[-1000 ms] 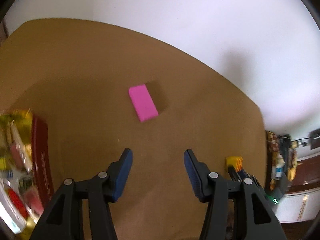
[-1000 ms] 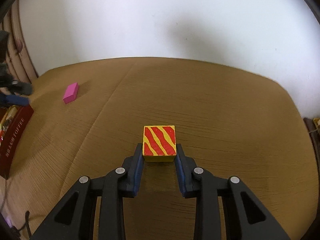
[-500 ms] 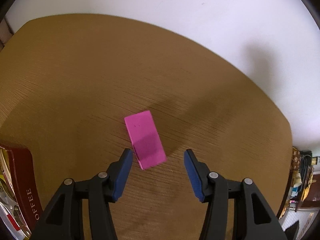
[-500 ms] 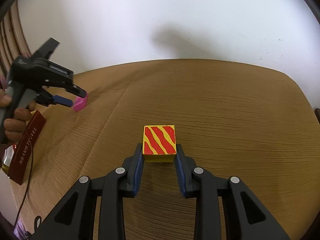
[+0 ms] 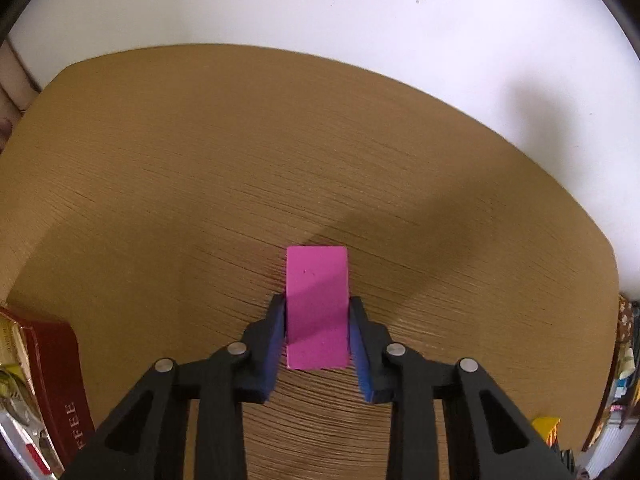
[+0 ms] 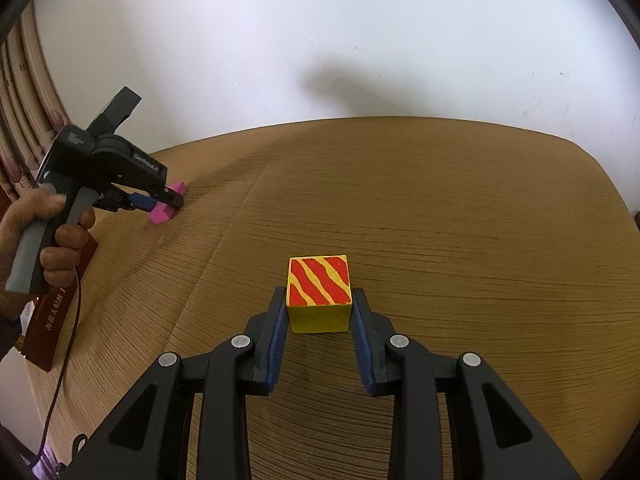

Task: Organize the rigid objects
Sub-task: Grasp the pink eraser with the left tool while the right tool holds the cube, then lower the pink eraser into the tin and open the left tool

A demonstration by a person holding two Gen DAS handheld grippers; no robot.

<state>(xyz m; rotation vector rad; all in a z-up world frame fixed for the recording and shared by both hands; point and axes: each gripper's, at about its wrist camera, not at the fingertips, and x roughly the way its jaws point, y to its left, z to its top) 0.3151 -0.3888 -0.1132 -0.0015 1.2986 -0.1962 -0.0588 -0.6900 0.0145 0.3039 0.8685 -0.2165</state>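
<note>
A pink rectangular block (image 5: 317,308) lies flat on the brown table, and my left gripper (image 5: 317,304) is shut on its long sides. From the right wrist view the same pink block (image 6: 170,200) shows at the far left, held by the left gripper (image 6: 166,202) in a hand. My right gripper (image 6: 319,294) is shut on a yellow cube with red stripes (image 6: 319,292), which sits at table level. A corner of that cube (image 5: 546,430) shows at the lower right of the left wrist view.
A dark red box with white lettering (image 5: 56,376) lies at the table's left edge, also seen under the hand (image 6: 56,320). The brown table (image 6: 440,208) ends at a white wall behind. A cable hangs at the left front.
My left gripper moved forward over the pink block and closed its jaws on it. My right gripper stayed shut on the striped cube, shifting little.
</note>
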